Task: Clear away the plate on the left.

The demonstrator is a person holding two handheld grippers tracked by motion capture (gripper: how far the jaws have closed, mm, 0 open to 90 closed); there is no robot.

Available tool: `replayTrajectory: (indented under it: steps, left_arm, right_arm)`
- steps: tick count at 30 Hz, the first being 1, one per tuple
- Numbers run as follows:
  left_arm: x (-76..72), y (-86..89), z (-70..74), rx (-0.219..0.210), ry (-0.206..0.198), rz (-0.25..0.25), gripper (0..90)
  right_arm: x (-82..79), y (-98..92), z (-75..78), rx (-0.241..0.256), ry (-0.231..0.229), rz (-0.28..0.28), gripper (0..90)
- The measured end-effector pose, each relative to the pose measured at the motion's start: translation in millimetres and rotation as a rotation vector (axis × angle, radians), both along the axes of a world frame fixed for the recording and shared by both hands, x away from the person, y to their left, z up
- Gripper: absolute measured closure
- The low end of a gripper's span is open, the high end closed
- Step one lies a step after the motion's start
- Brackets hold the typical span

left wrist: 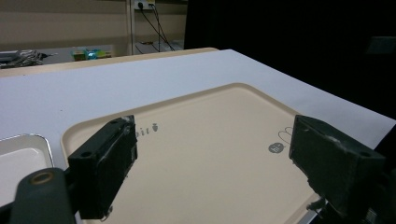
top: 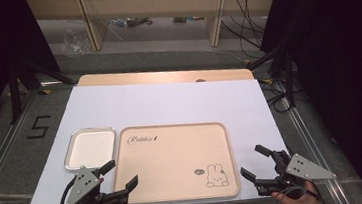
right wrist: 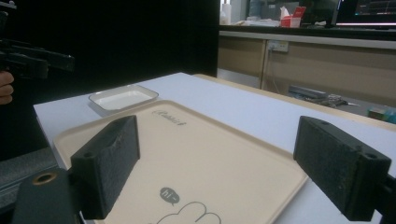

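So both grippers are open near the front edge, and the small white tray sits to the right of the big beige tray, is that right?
Not quite. The small white tray sits to the left of the big beige tray, as the high view shows. The left gripper and the right gripper are indeed open.

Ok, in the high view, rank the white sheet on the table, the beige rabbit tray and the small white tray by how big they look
Largest to smallest, in the high view:
1. White sheet, which covers most of the tabletop.
2. Beige rabbit tray, lying on the sheet.
3. Small white tray, left of the rabbit tray and clearly the smallest.
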State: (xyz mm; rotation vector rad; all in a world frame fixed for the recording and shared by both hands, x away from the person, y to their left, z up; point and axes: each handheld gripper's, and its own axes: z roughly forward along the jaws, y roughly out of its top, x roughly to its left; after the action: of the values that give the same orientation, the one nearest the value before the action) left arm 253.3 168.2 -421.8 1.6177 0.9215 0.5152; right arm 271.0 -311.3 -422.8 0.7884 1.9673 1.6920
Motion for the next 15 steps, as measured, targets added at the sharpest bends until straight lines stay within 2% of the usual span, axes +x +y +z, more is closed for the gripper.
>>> replayTrajectory:
  steps: [8, 10, 13, 15]
  left_arm:
    - [0.3, -0.4, 0.1, 0.019, -0.001, 0.006, 14.7]
    - [1.0, 0.0, -0.1, 0.02, 0.001, 0.01, 14.7]
    - [2.6, 1.7, -0.5, 0.032, 0.017, 0.035, 14.7]
    - [4.7, 2.6, -1.9, 0.031, 0.032, 0.041, 14.8]
  right_arm:
    - [0.5, 0.2, -0.1, 0.007, -0.003, -0.002, 15.2]
    - [-0.1, -0.1, 0.0, -0.004, 0.001, -0.002, 15.2]
    - [0.3, 0.5, -0.1, 0.007, -0.003, -0.002, 15.2]
    - [0.3, -0.3, -0.3, -0.007, 0.004, 0.002, 15.2]
